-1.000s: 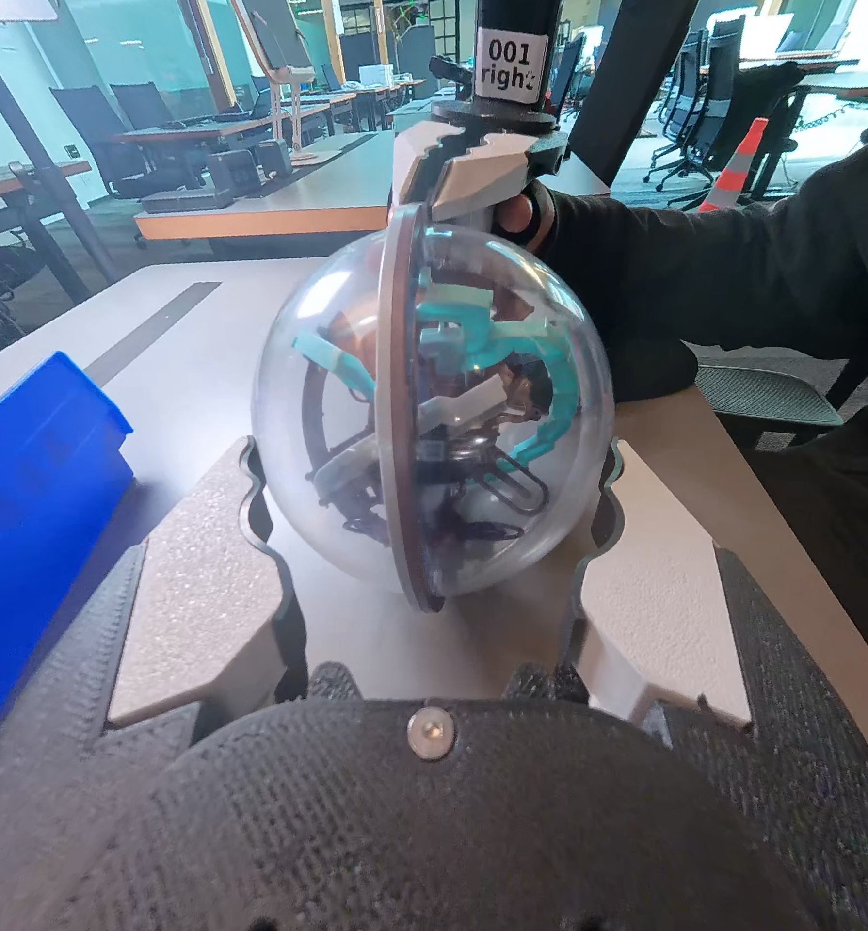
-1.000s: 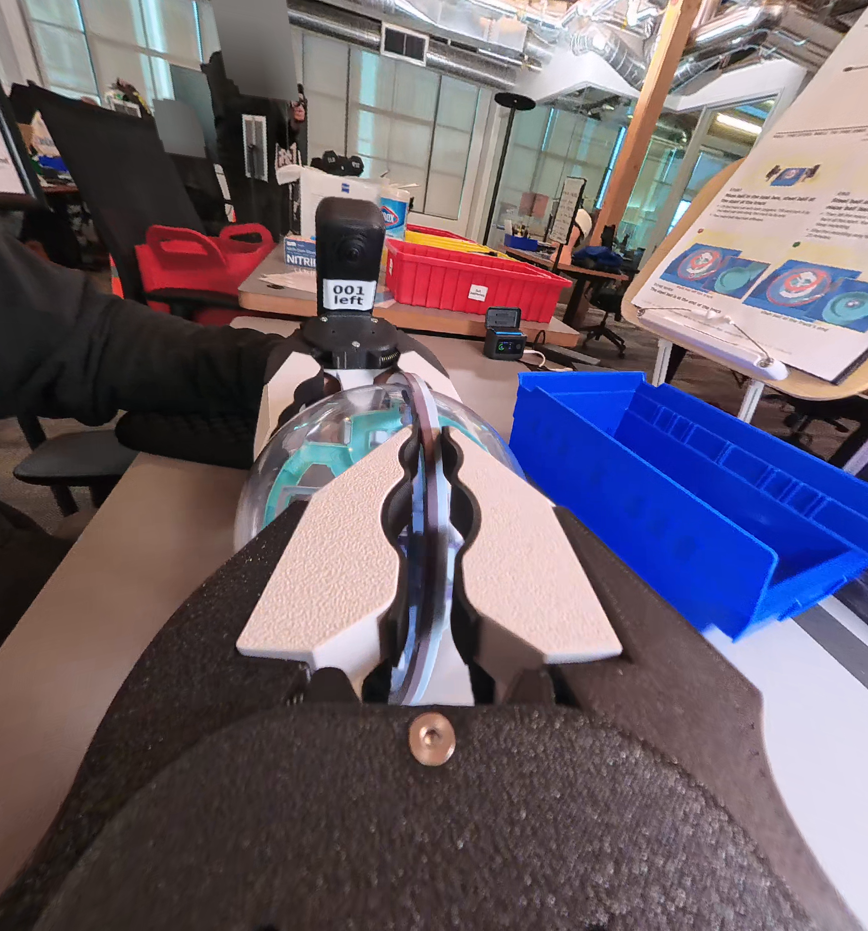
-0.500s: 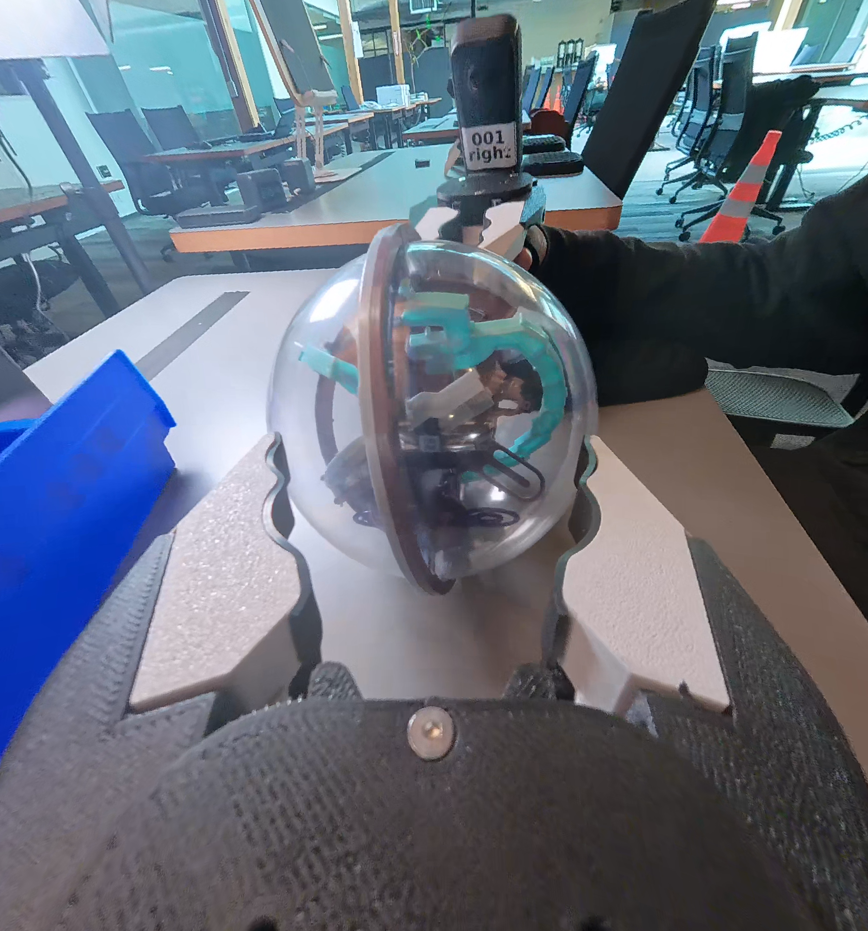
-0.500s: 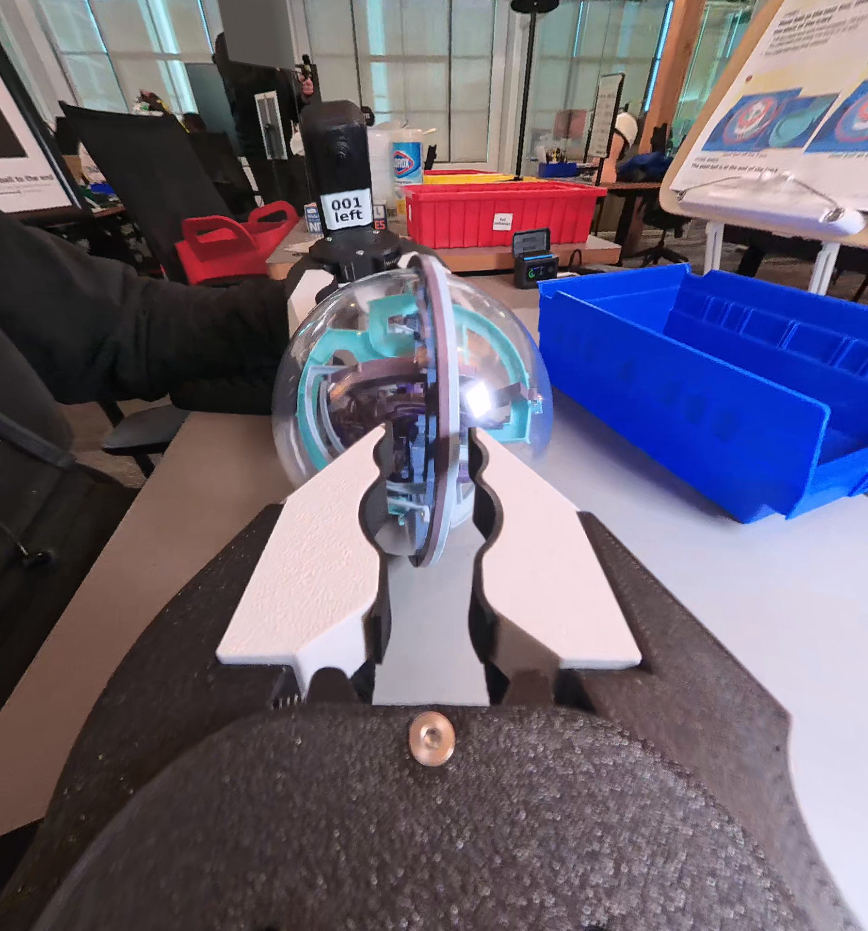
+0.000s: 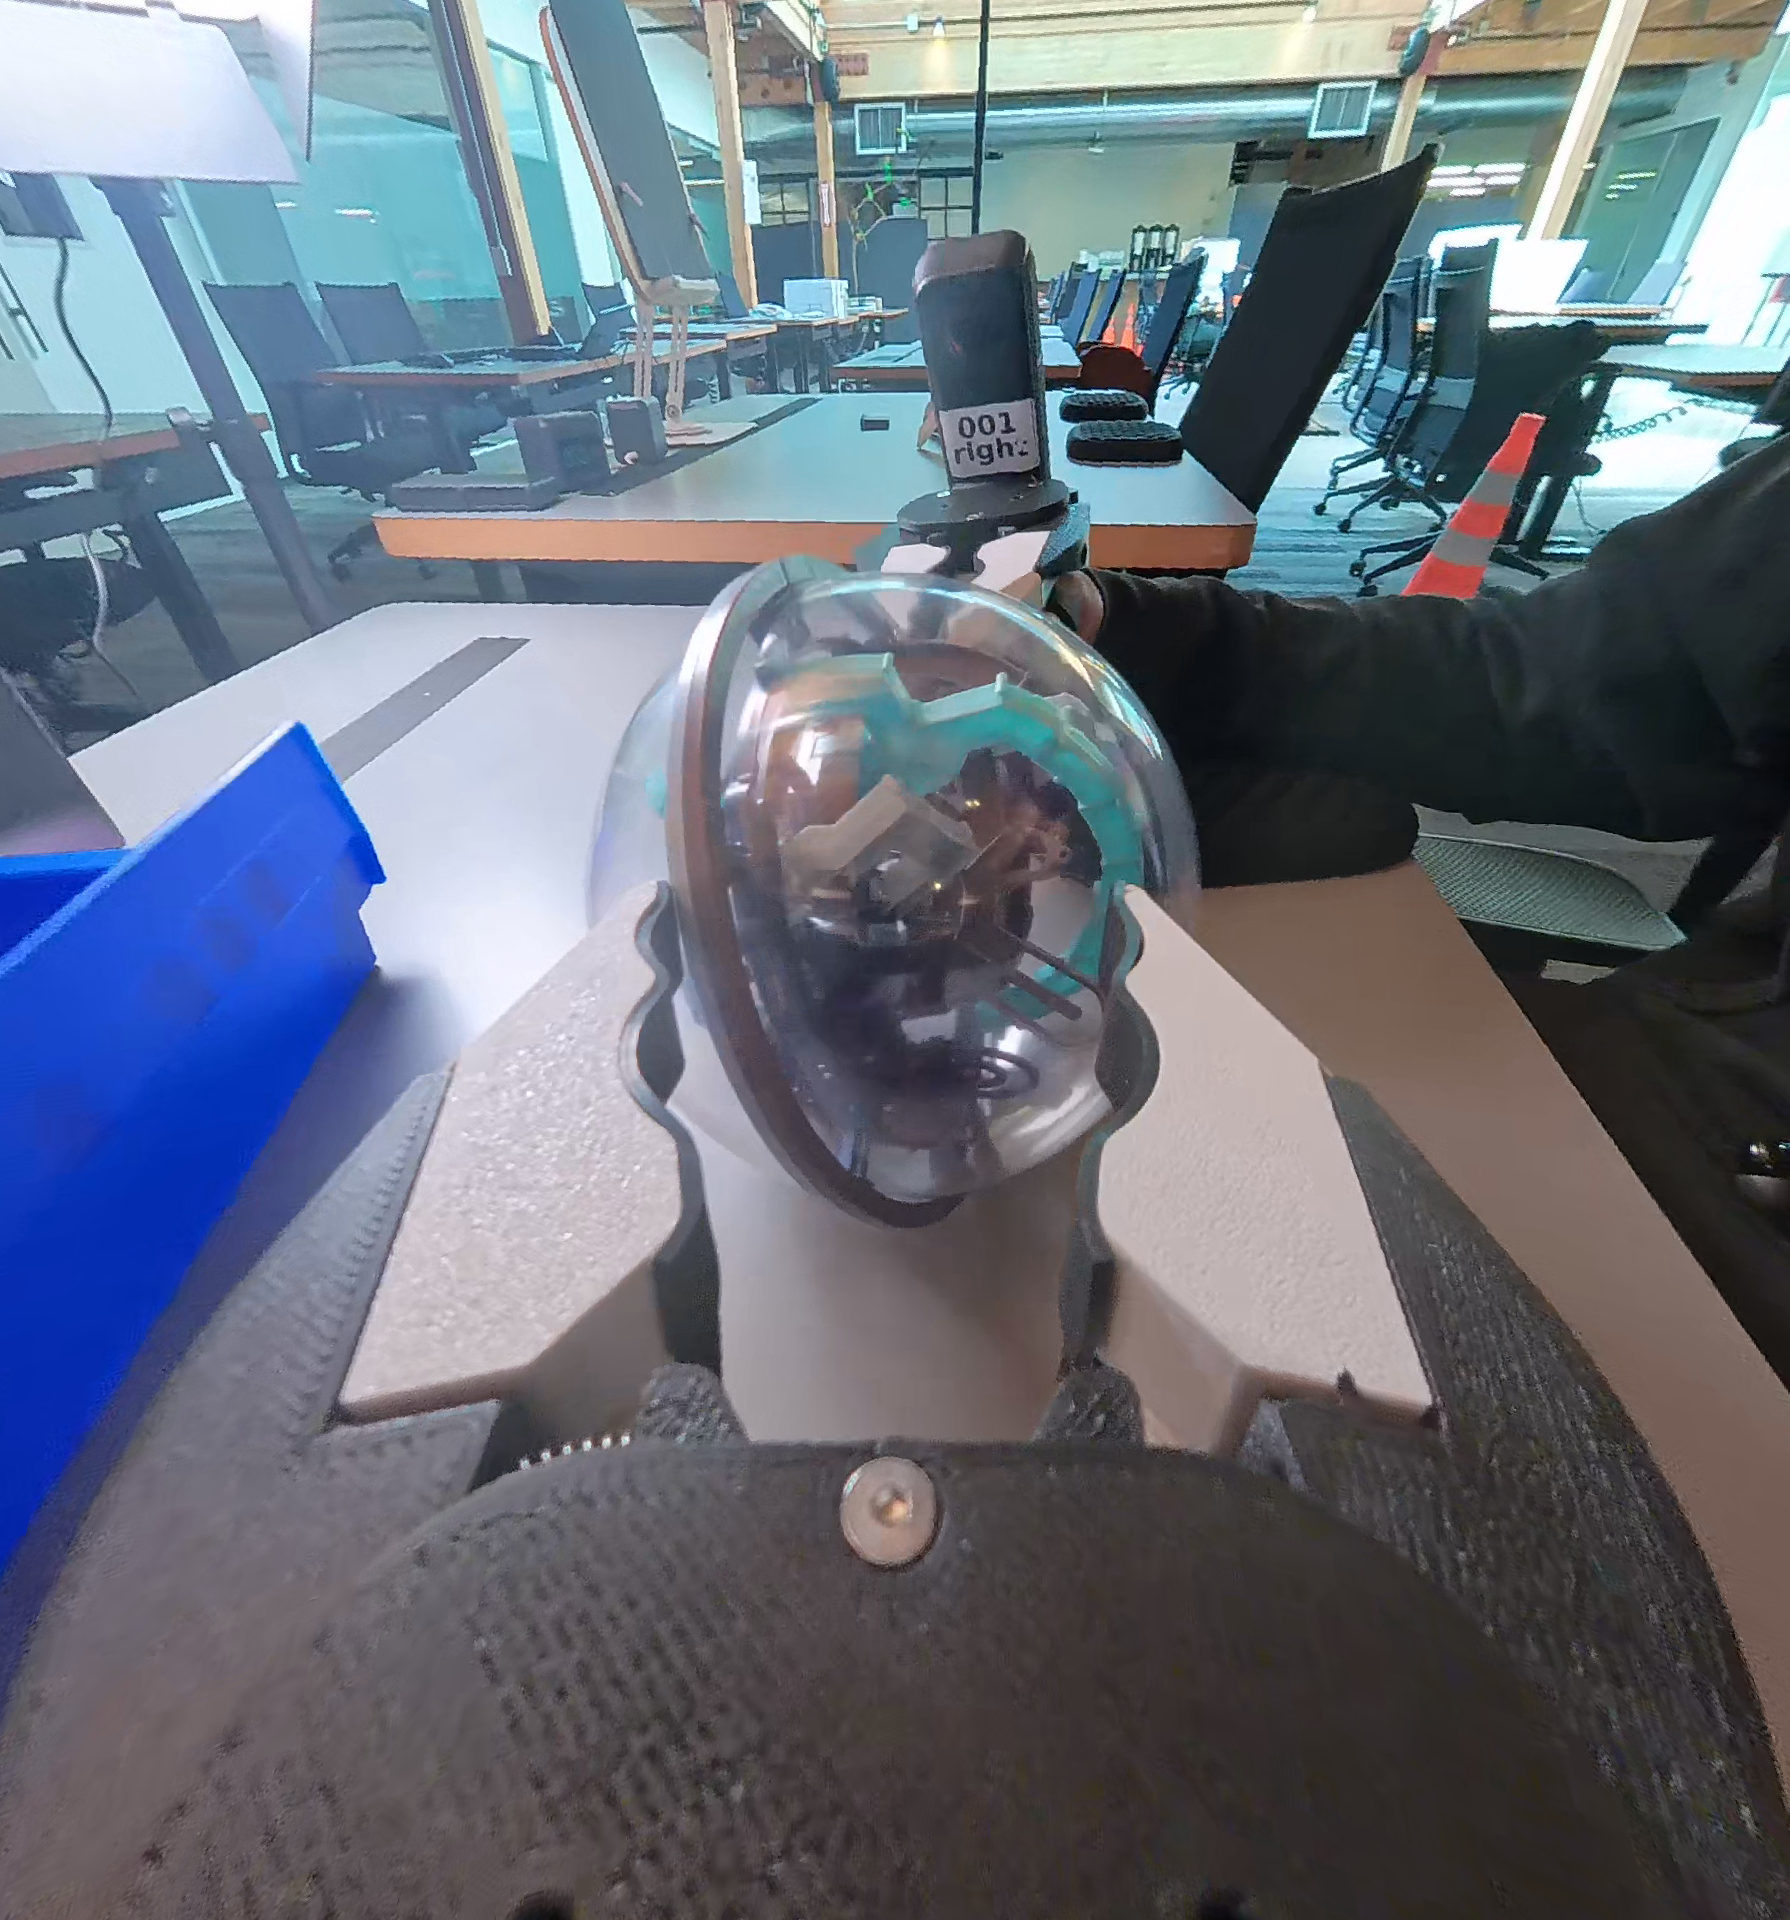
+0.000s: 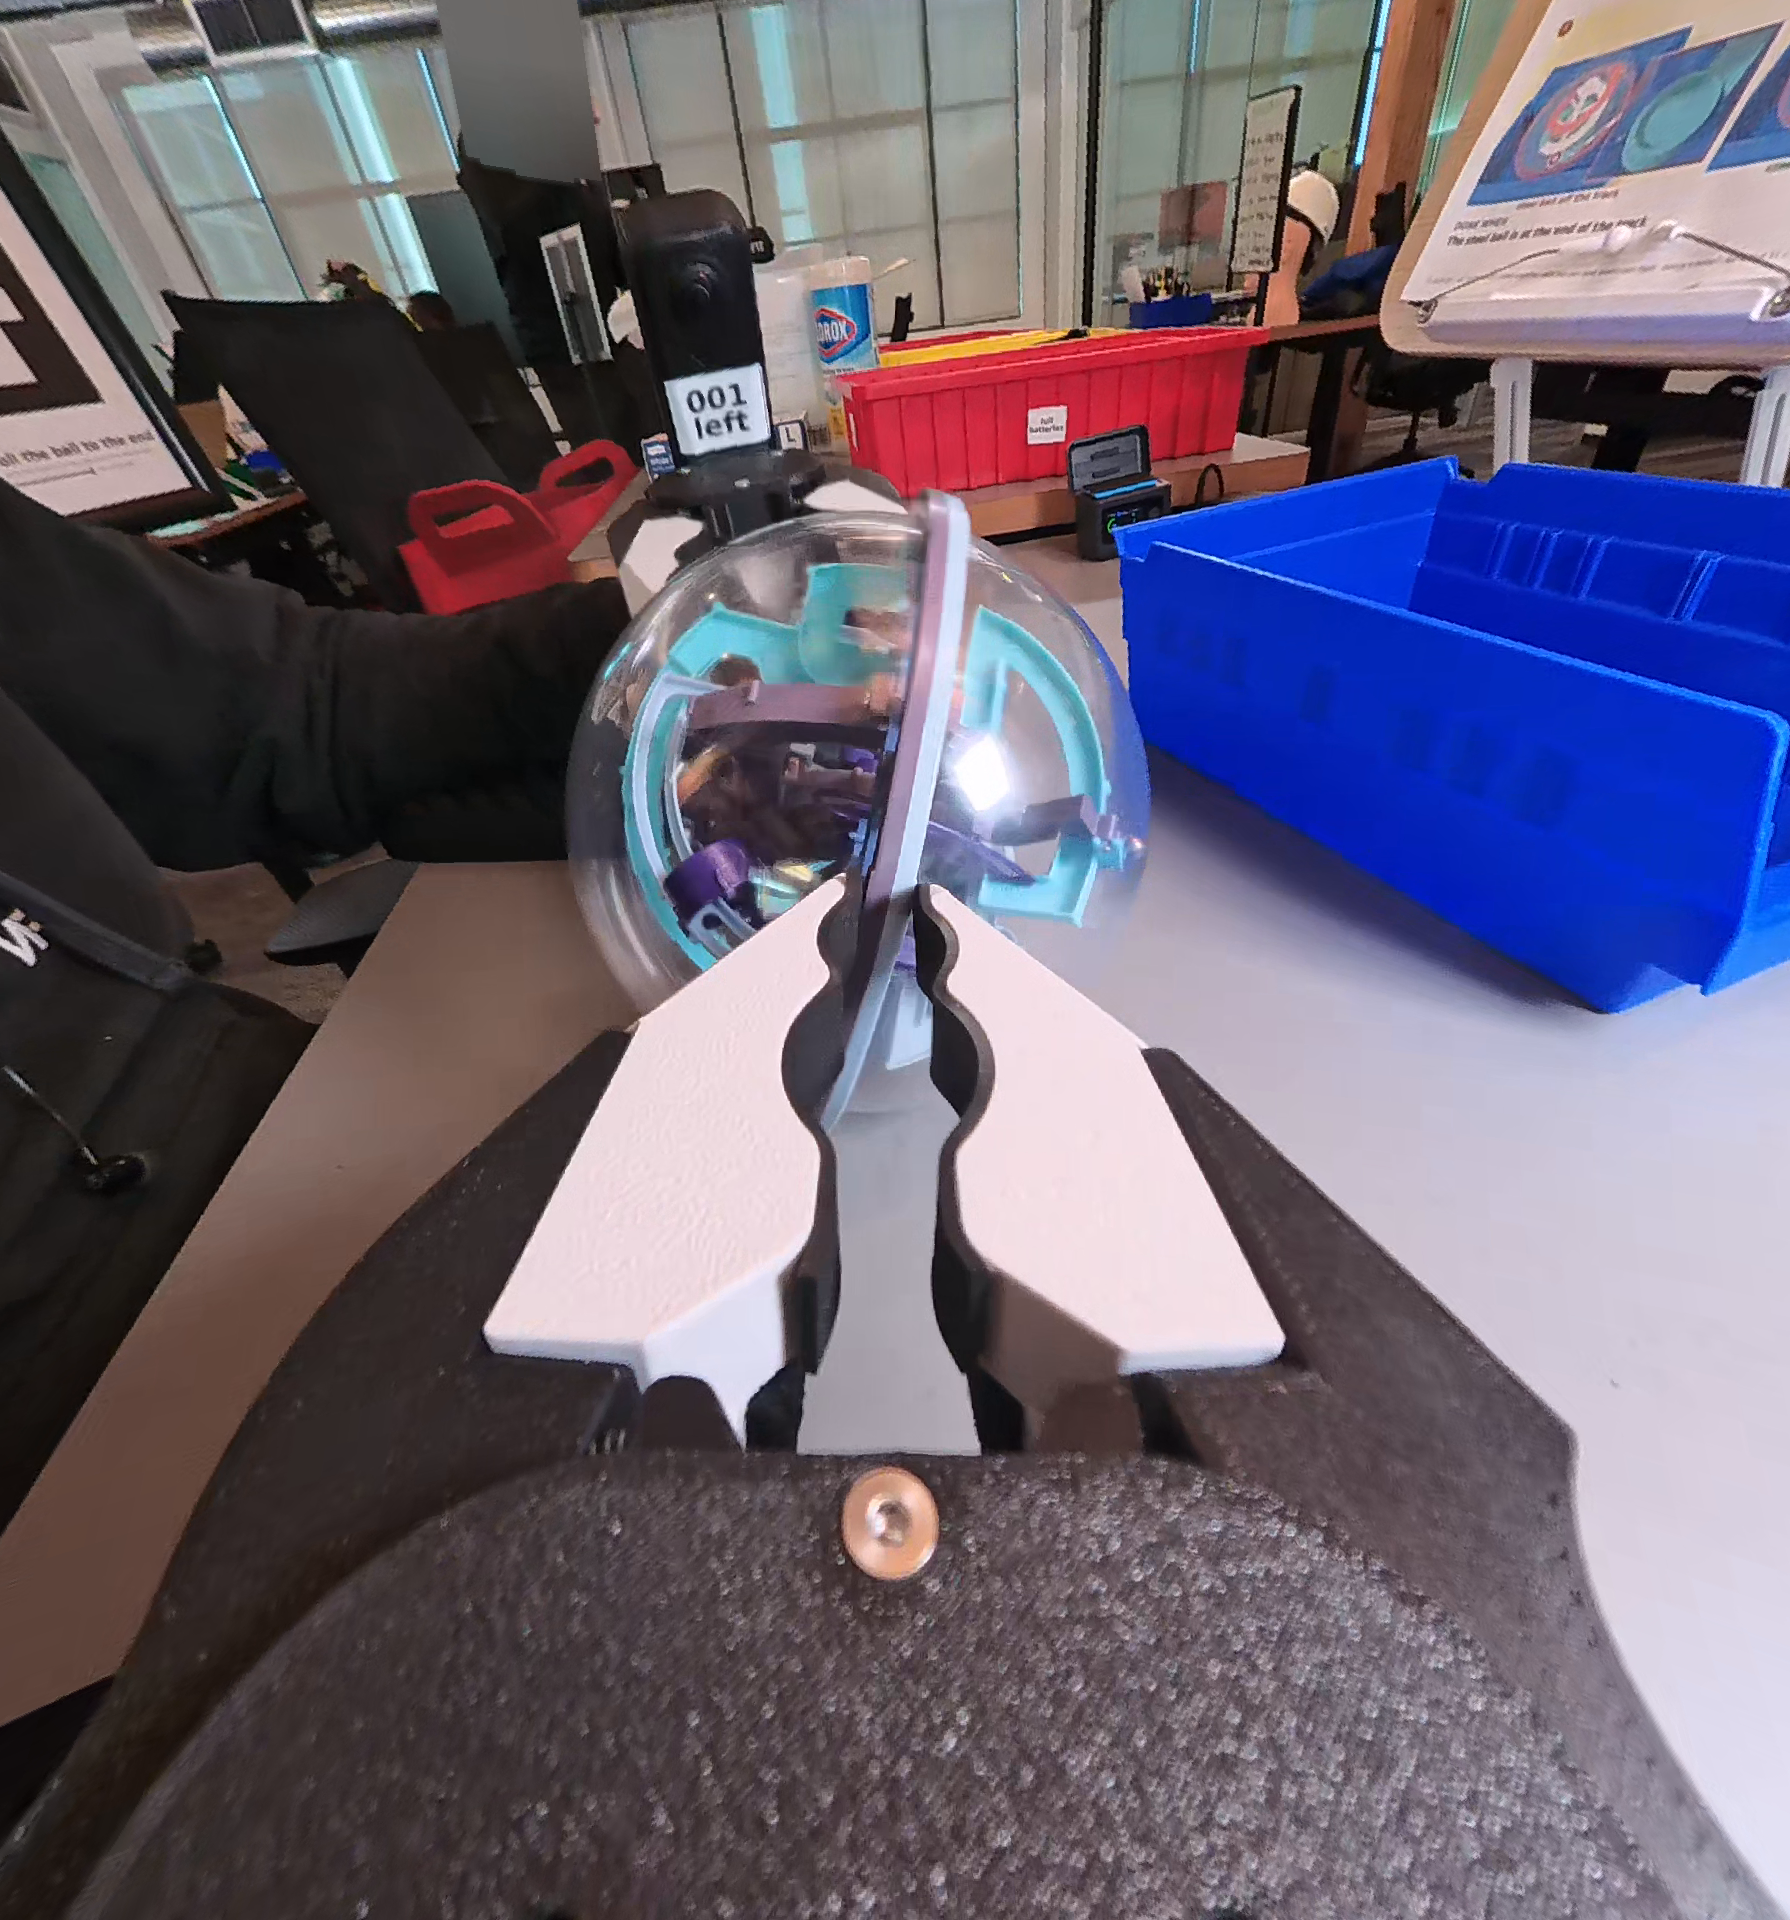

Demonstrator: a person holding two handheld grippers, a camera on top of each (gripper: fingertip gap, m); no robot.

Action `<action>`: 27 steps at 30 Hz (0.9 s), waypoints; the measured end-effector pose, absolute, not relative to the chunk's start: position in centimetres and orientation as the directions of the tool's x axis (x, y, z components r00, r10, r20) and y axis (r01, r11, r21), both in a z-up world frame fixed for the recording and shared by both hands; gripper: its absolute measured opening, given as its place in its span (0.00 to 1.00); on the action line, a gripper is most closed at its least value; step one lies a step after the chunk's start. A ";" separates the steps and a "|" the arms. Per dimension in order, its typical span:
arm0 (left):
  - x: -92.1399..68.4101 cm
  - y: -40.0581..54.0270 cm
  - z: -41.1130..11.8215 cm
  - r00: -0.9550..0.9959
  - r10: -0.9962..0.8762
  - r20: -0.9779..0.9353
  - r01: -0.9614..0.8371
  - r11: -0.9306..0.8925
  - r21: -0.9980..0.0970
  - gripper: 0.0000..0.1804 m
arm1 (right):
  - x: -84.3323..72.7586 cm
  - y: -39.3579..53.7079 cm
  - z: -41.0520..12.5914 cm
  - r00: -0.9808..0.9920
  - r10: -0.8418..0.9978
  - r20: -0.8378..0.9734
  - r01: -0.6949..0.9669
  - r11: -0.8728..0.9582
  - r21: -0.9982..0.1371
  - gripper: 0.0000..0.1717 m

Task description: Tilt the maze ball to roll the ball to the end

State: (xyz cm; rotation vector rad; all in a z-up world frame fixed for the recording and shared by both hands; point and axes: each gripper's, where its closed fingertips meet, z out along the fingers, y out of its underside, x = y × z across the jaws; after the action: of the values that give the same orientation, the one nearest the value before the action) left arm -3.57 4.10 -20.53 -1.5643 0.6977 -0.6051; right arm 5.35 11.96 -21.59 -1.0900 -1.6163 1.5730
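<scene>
Maze ball [image 5: 901,894], a clear sphere with teal and dark tracks inside and a flat rim [image 6: 917,727] round its middle, centre of both views, over the pale bench [image 6: 1390,1143]; whether it touches the bench cannot be told. The rim stands nearly upright, tilted. Left tongs [image 5: 896,997], lower centre of the left view, set wide on the sphere's two flanks, pads [image 5: 652,997] against the shell. Right tongs [image 6: 880,956], lower centre of the right view, narrow and clamped on the rim's near edge; in the left view they show behind the ball at upper centre. Blue bin [image 6: 1493,748] at right in the right view, at left edge in the left view. Dark sleeve [image 5: 1493,707] at right of the left view.
</scene>
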 end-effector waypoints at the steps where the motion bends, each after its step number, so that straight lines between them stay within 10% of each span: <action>1: -3.8 4.2 -20.5 0.689 -0.725 -0.019 -0.092 -0.062 -0.994 0.43 | 5.3 12.1 -21.7 -0.456 0.884 -0.106 0.136 -0.049 -0.990 0.04; 8: -4.4 4.2 -20.0 0.700 -0.714 -0.027 -0.090 -0.050 -0.995 0.32 | 5.2 12.8 -22.1 -0.422 0.899 -0.120 0.159 -0.057 -0.986 0.04; 11: -5.1 4.1 -19.5 0.723 -0.685 -0.089 -0.116 0.007 -0.993 0.04 | 5.1 13.2 -22.2 -0.401 0.907 -0.130 0.169 -0.067 -0.983 0.04; 20: -4.2 4.7 -19.6 0.745 -0.644 -0.172 -0.171 0.065 -0.983 0.73 | 4.6 14.0 -22.3 -0.343 0.932 -0.116 0.158 -0.064 -0.985 0.07; 27: -2.9 7.8 -22.8 0.771 -0.578 -0.268 -0.327 0.002 -0.945 0.76 | 4.1 13.0 -22.8 -0.362 0.926 -0.102 0.176 -0.039 -0.984 0.22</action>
State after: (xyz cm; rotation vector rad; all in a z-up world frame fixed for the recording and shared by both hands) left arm -2.88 7.76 -22.84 -1.6023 0.7409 -0.2277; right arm 4.13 13.01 -22.85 -1.1851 -1.5828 1.4597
